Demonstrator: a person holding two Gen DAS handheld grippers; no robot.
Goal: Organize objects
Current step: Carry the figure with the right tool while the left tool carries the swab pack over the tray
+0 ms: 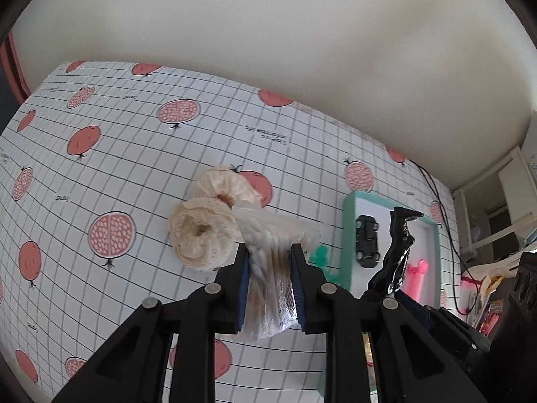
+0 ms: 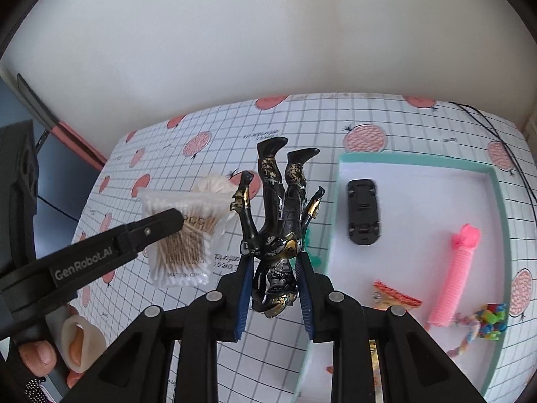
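Left hand-held gripper (image 1: 269, 252): jaws nearly closed, pinching a clear plastic bag of wooden-stemmed cotton swabs (image 1: 268, 268), which hangs clear of the worktop (image 1: 100, 154).

Right hand-held gripper (image 2: 273, 258): jaws narrowed on a black-and-gold plastic action figure (image 2: 280, 228), head down, boots at twelve o'clock, long axis along the fingers.

Mint-rimmed shallow white tray (image 2: 500, 201): at two o'clock from the right gripper, the nearer one. It holds a small black toy car (image 2: 364, 213), a pink ribbed cylinder (image 2: 453, 275), a red-fringed item and a multicoloured rope toy.

Two cream lace rolls (image 1: 201, 235): lying at eleven o'clock from the left gripper.

Obstruction: the tray's near rim, judged.
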